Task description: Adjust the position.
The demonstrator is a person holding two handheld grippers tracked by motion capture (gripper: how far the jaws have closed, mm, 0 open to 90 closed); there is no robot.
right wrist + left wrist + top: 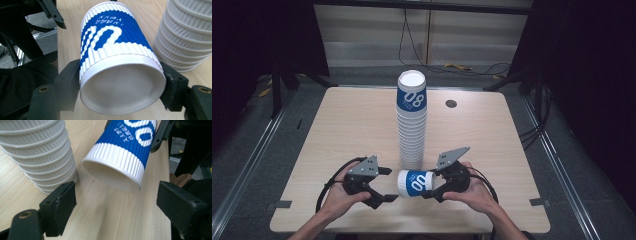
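Right gripper [435,186] is clamped on the base end of a blue-and-white paper cup [414,183], holding it sideways just over the table [347,130], open mouth toward the left gripper [386,184]. That one's jaws are spread wide, holding nothing. The cup looks empty inside. Tall cup stack [411,122] stands right behind.

Overhead light bright on table [362,125], surroundings dark; gripper views sharp, edges slightly soft.
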